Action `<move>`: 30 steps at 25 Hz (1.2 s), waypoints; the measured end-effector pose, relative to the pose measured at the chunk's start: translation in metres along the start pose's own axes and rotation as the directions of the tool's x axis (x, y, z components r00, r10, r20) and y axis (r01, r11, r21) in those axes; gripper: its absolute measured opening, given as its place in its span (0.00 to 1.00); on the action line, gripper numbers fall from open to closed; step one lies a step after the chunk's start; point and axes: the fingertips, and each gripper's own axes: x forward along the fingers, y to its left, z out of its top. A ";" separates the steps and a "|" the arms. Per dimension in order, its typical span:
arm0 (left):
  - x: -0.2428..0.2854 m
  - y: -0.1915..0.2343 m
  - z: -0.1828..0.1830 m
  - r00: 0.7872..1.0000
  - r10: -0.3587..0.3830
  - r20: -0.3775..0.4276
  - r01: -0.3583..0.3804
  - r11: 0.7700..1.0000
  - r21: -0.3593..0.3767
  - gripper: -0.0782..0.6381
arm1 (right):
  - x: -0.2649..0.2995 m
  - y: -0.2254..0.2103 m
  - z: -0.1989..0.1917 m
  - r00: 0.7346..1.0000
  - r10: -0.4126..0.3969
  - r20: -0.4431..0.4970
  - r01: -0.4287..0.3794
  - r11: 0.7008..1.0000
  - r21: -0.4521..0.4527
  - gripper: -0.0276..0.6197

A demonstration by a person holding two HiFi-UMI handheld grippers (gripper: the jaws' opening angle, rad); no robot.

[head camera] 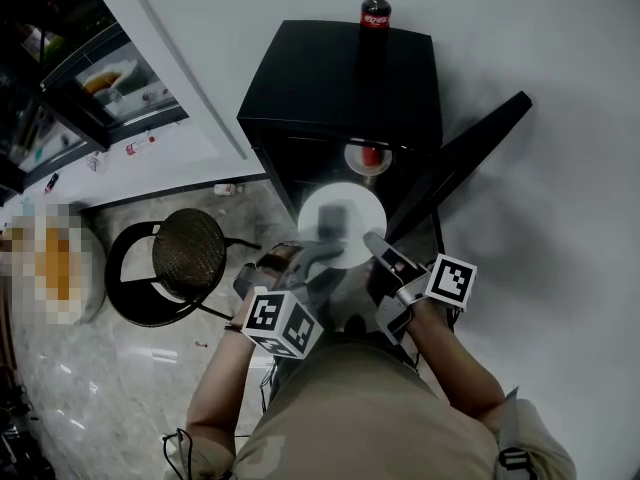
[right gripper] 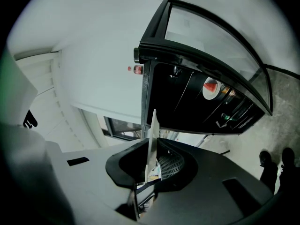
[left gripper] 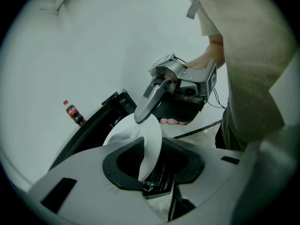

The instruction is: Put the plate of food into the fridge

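Glass-fronted shelving [head camera: 95, 83] at far left holds pale dishes, their contents too small to tell. Next to it, on the marbled floor [head camera: 90, 388], stands a round black stool [head camera: 180, 258] with a woven seat.

Left gripper [head camera: 312, 255]: the jaws are clenched on the near-left rim of the plate [head camera: 342, 223]. Its own view shows the white rim wedged between the pads.

The plate is white and round, and it is carried in the air between the two grippers, just in front of the fridge opening and not yet inside. A dim grey portion of food [head camera: 335, 216] lies near its centre; what kind it is cannot be told.

The fridge [head camera: 340, 83] is a low black cabinet against a white wall. A cola bottle [head camera: 375, 8] with a red cap stands upright on its top, at the back edge. Inside, on a shelf, sits a small white dish [right gripper: 212, 87] with something red in it.

Right gripper [head camera: 378, 246]: the jaws are clamped on the near-right rim of the plate, which its own view shows edge-on between the pads, with the dark interior of the fridge beyond.

The fridge door [head camera: 470, 158] stands swung open at the right.
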 end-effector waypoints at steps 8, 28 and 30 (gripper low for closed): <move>0.005 -0.011 -0.006 0.999 0.009 -0.039 -0.010 0.999 -0.032 0.26 | -0.002 -0.014 -0.007 1.000 -0.007 -0.029 0.007 1.000 0.022 0.12; 0.023 -0.013 -0.045 0.997 0.022 -0.072 -0.030 0.993 -0.113 0.28 | 0.020 -0.046 -0.014 0.998 -0.049 -0.039 0.049 0.999 0.019 0.12; 0.026 -0.011 -0.052 0.997 0.018 -0.070 -0.026 0.993 -0.114 0.28 | 0.025 -0.050 -0.014 0.998 -0.055 -0.035 0.055 0.998 0.012 0.12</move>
